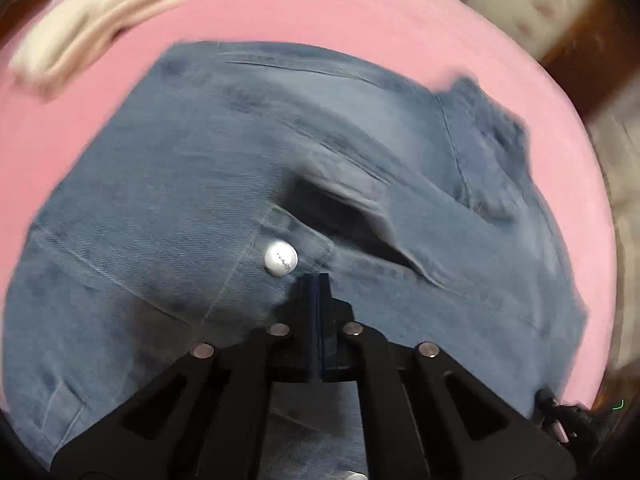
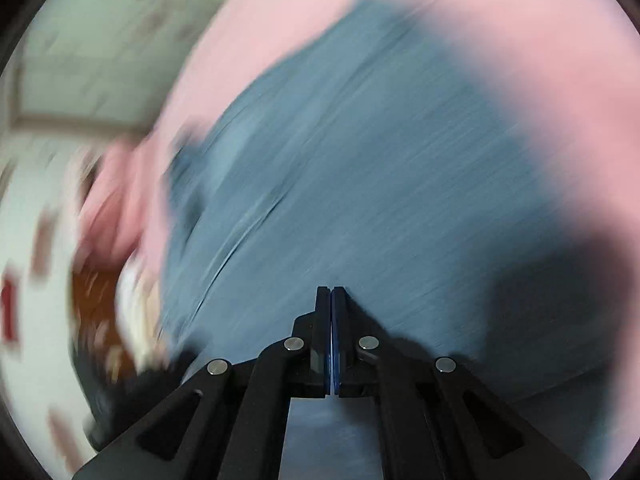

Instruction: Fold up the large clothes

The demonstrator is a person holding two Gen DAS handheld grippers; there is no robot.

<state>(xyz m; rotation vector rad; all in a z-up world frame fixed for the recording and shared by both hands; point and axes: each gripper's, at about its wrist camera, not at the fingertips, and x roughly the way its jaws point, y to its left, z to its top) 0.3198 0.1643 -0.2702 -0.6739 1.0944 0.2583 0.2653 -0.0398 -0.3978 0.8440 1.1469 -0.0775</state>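
Jeans (image 1: 248,184) of washed blue denim lie spread over a pink sheet (image 1: 320,12), filling most of the left wrist view from nine o'clock round to three. At about eleven o'clock in that view, a folded cream garment (image 1: 96,24) rests on the pink, well apart from the denim. Near the centre, a silver button (image 1: 281,258) sits on the waistband, and just to its right, toward two o'clock, the fly gapes in a dark fold. At six o'clock the left gripper (image 1: 319,284) has its two fingers pressed together, their tips buried in the denim just beside the button; it looks pinched onto the waistband cloth. At five o'clock, by the rim, a small black part of some device shows, too small to identify.

In the right wrist view everything is heavily smeared by blur. From nine to seven o'clock there are pale and brown shapes I cannot make out. The jeans (image 2: 360,168) cover the middle, with the pink sheet (image 2: 540,40) round them from twelve to three o'clock. At six o'clock the right gripper (image 2: 331,292) has its fingers closed flat against each other, tips at the denim surface; whether any cloth is caught between them I cannot tell.
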